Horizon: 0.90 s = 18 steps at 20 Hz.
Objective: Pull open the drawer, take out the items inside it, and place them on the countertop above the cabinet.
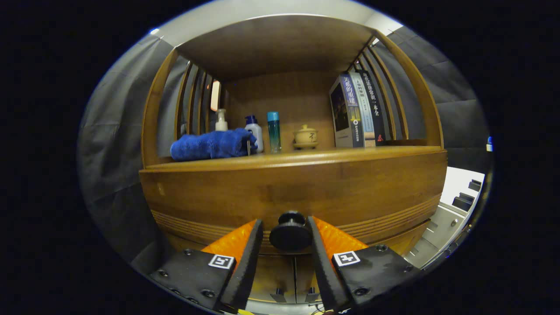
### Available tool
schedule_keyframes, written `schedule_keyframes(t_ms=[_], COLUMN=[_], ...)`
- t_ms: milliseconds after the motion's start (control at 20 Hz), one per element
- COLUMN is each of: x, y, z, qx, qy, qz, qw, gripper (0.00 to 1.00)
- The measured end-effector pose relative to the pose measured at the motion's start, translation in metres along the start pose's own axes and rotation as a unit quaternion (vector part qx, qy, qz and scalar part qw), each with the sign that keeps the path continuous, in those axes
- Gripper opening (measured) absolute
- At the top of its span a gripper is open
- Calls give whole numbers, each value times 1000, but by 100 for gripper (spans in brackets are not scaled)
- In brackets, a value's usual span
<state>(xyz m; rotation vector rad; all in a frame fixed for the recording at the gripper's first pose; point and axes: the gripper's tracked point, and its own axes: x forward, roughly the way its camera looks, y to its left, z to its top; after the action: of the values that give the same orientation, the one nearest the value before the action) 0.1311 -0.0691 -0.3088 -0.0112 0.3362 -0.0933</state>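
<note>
The tool point(285, 225) has its two fingers spread either side of the drawer's round dark knob point(290, 234), which sits between the tips; the finger at 3 o'clock of the knob looks to touch it, the one at 9 o'clock stands just apart, so whether the knob is pinched I cannot tell. The knob points straight back at the tool. The drawer point(293, 192) is closed, its wooden front running long from 9 to 3 o'clock (grooved lines along its lower edge).

Above it, at 12 o'clock, lies the surface point(297, 158) of the cabinet. On it from 10 to 2 o'clock: a rolled blue towel point(211, 144), a pump bottle point(221, 120), a white bottle with a dark cap point(254, 133), a tall teal bottle point(274, 131), a small lidded pot point(305, 137), and upright books point(356, 111). Slatted sides and a wooden back close the shelf; grey cloth hangs beyond.
</note>
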Motion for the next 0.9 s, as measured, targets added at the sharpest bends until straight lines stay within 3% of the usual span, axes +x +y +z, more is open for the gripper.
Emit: schedule_keyframes(t_ms=[200, 400, 600, 900], x=[5, 8, 3, 0], y=[-12, -13, -12, -1], z=[-22, -23, -10, 18], qx=[12, 75, 56, 19], qy=[23, 33, 20, -18], qz=[-18, -16, -9, -1], qw=[1000, 997, 998, 1000], gripper=[54, 19, 72, 71])
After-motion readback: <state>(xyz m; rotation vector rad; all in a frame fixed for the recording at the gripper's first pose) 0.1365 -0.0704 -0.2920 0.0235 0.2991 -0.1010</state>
